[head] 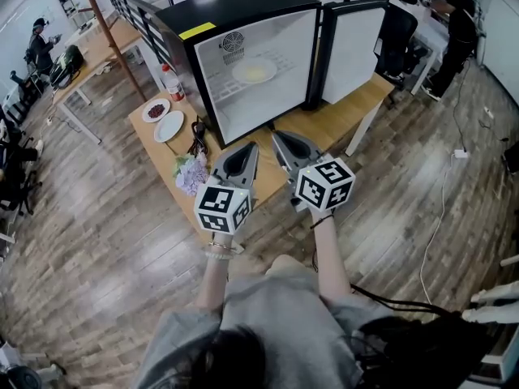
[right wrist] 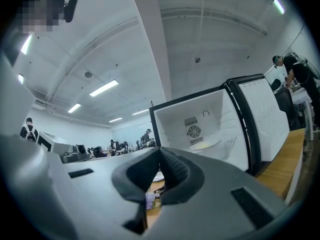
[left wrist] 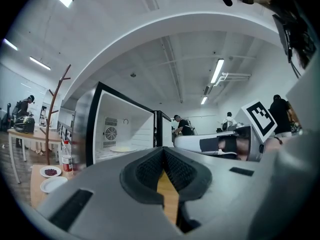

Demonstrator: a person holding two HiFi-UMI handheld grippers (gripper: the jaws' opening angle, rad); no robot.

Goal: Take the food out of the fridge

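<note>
Task barely begun. The fridge (head: 243, 47) stands with its door (head: 353, 47) swung wide open, but the plate of food (head: 254, 72) sits on the wire shelf (head: 231, 90) inside it, untouched. The door step looks done; the reach, the grasp and the carry-out are all left for you. Fridge: boxy, matte black shell, smooth white liner, round fan grille on its back wall, yellow sticker on top. It stands on a pale wooden table (head: 361, 104) with flat grain and square edges. Your left gripper (head: 252, 147) and right gripper (head: 276, 137) hang side by side just in front of the fridge opening, short of it. Both are hard grey shells with dark ribbed pads pressed together on nothing. The plate in the fridge is round, white and shallow, with a flat yellowish food on it, kind unclear. Left of the fridge: an empty white plate (head: 169, 126), a smaller plate (head: 156, 110) of dark red bits, and a clear bottle (head: 171, 83) with a red label.
</note>
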